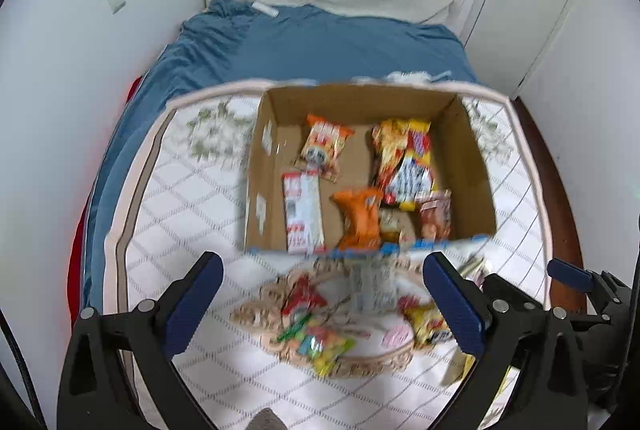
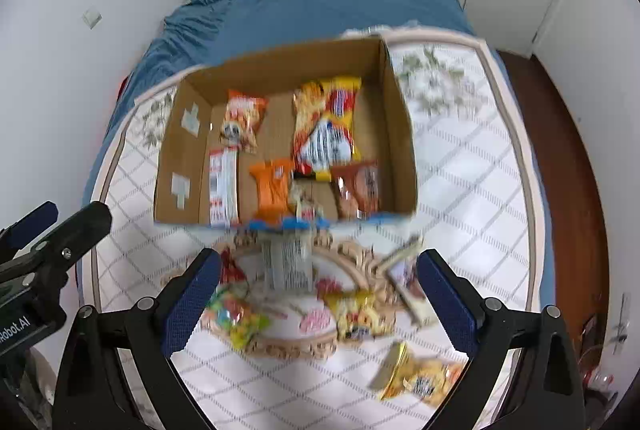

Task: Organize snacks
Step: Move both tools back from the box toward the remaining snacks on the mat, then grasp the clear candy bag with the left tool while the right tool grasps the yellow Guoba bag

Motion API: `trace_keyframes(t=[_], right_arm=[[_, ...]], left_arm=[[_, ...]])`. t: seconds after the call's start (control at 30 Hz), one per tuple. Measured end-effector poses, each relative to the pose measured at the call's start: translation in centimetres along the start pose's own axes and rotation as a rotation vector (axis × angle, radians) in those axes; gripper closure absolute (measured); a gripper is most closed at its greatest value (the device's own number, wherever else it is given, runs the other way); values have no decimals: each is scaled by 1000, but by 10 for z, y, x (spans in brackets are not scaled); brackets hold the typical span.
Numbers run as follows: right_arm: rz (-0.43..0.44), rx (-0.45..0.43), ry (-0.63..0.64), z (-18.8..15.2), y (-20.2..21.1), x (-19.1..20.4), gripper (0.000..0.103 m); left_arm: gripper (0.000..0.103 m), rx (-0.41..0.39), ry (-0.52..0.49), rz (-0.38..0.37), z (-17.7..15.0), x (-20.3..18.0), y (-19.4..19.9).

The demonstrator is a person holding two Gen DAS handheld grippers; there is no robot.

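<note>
Left gripper: jaws spread wide, nothing between the blue pads, hovering above the tray. Right gripper: same story — fully released, pads touching nothing, also above the tray. Each gripper shows at the edge of the other's view.

Cardboard box sits on a white quilted mat with a diamond pattern, mat lies on a bed with a blue sheet. Box is open on top and already has snacks in it:
- orange-red packet with a cartoon face, far left part of the box
- long white-and-red packet, near left
- plain orange packet, middle near edge
- yellow-red bags, right side, overlapping
- brown clear-wrapped packet, near right corner

Ornate beige oval tray sits just in front of the box, touching or nearly touching its near wall — can't tell which. Loose snacks remain in it: a white wrapper, a multicoloured candy bag, a yellow packet. One more yellow bag lies on the mat outside the tray, near right.

Writing: packaging too motion-blurred to read. Only legible text is "Robot.AI" (partly cut off) on the left gripper's body in the right wrist view.
</note>
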State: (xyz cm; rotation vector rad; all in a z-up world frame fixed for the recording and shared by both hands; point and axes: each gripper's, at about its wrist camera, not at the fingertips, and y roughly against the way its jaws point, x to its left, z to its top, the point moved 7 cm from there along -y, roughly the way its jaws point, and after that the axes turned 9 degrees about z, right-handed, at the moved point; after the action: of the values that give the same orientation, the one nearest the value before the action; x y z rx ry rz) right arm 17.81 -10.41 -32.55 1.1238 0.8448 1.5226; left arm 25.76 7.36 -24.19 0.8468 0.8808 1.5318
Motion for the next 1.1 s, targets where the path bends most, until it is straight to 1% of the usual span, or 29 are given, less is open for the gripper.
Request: trace_keyframes(t=[0.07, 0.13, 0.2, 0.33, 0.43, 0.47, 0.53, 0.57, 0.6, 0.67, 0.73, 0.77, 0.8, 0.87, 0.97, 1.07, 1.1], right_arm=[[7, 34, -37, -21, -6, -12, 3], [11, 68, -85, -39, -16, -25, 3], [9, 108, -161, -61, -30, -46, 3], [49, 195, -374, -96, -68, -90, 3], [106, 242, -552, -113, -102, -114, 3], [144, 254, -632, -120, -115, -119, 3], [186, 263, -742, -127, -131, -125, 3], [211, 257, -803, -130, -139, -128, 3], [214, 252, -848, -130, -145, -130, 3], [194, 253, -893, -132, -156, -134, 3], [131, 277, -841, -130, -160, -134, 3], [85, 279, -776, -128, -158, -133, 3], [64, 277, -721, -126, -156, -131, 3], [-3, 288, -554, -121, -151, -123, 3], [-71, 304, -322, -116, -150, -109, 3], [-121, 324, -182, -114, -154, -97, 3], [-132, 335, -147, -114, -157, -93, 3]], left_arm=[[1, 59, 9, 1, -21, 1, -13], [1, 141, 42, 1, -45, 3, -34], [1, 231, 89, 0, -69, 6, -59], [1, 413, 212, -14, -110, 8, -115], [1, 546, 313, -36, -135, 7, -153], [1, 576, 342, -42, -142, 7, -161], [1, 628, 402, -45, -152, 7, -180], [1, 639, 420, -42, -154, 8, -186], [1, 649, 430, -34, -156, 8, -192], [1, 659, 421, -11, -157, 5, -201], [1, 659, 374, 10, -157, 0, -207], [1, 659, 343, 17, -157, -4, -209], [1, 656, 307, 24, -157, -8, -211], [1, 656, 251, 35, -158, -17, -216], [1, 677, 240, 24, -164, -25, -225], [13, 658, 258, 27, -169, -23, -225], [22, 648, 246, 36, -172, -21, -224]])
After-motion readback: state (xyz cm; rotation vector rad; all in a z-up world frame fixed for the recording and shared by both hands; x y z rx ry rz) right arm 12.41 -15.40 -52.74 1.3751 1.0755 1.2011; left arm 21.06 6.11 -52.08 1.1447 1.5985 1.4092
